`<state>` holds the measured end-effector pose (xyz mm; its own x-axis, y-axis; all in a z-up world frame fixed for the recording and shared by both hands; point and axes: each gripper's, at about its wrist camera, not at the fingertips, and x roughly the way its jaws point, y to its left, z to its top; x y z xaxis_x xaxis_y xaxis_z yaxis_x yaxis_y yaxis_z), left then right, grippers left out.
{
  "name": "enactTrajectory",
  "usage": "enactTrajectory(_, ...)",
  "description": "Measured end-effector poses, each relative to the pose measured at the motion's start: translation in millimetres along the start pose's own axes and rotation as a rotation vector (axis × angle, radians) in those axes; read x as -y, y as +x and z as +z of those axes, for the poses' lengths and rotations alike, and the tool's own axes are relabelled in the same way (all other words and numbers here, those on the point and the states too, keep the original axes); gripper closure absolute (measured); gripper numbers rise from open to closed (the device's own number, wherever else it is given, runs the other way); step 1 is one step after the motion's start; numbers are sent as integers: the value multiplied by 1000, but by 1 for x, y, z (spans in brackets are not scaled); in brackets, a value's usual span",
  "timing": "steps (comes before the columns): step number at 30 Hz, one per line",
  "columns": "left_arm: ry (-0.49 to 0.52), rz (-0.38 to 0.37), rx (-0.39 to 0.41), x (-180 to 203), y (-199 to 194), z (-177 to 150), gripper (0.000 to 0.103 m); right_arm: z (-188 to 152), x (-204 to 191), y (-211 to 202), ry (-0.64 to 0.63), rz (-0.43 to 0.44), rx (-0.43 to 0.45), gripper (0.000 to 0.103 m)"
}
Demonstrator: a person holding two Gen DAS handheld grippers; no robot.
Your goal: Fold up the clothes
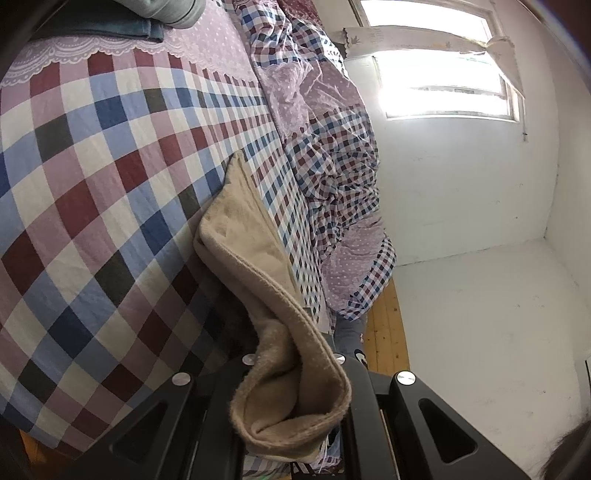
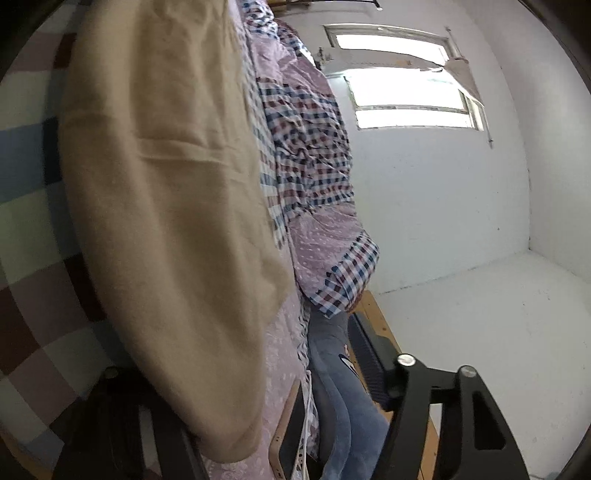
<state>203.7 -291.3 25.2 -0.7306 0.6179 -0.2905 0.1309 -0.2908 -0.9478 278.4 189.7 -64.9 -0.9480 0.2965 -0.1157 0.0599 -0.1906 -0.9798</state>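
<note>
A beige fleecy garment (image 1: 240, 236) lies on the checked bed sheet (image 1: 92, 177), and one hemmed edge rises toward the camera. My left gripper (image 1: 295, 369) is shut on that bunched hem, which curls out between the two black fingers (image 1: 406, 398). In the right wrist view the same beige garment (image 2: 166, 184) fills the left and middle of the frame, very close. My right gripper (image 2: 240, 354) stands open and wide. The cloth hangs in front of its left finger and hides most of it. The ribbed right finger (image 2: 376, 362) is bare and clear of the cloth.
A crumpled checked and lilac quilt (image 1: 332, 166) runs along the bed by the white wall (image 1: 461, 203) and window (image 1: 443, 92). Folded dark clothes (image 1: 110, 26) sit at the far end. A phone (image 2: 291, 435) and grey-blue fabric (image 2: 343, 398) lie by the wooden bed frame (image 1: 384, 325).
</note>
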Motion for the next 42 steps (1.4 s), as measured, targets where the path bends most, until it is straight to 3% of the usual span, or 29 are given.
enactTrajectory(3, 6, 8, -2, 0, 1, 0, 99, 0, -4, 2, -17, 40, 7, 55)
enactTrajectory(5, 9, 20, -4, 0, 2, 0, 99, 0, -10, 2, -49, 63, 14, 82)
enactTrajectory(7, 10, 36, -8, -1, 3, -1, 99, 0, -19, 2, -87, 83, 20, 92)
enactTrajectory(16, 46, 95, -9, 0, 1, -3, 99, 6, 7, 5, -14, 135, 3, 96)
enactTrajectory(29, 153, 32, -1, 37, -24, -11, 99, 14, 72, -41, 119, 158, 12, 97)
enactTrajectory(35, 209, -39, 0, 77, -56, -25, 99, 13, 124, -68, 195, 141, 3, 97)
enactTrajectory(42, 311, -181, 39, 155, -107, -38, 99, 15, 203, -107, 283, 71, 3, 96)
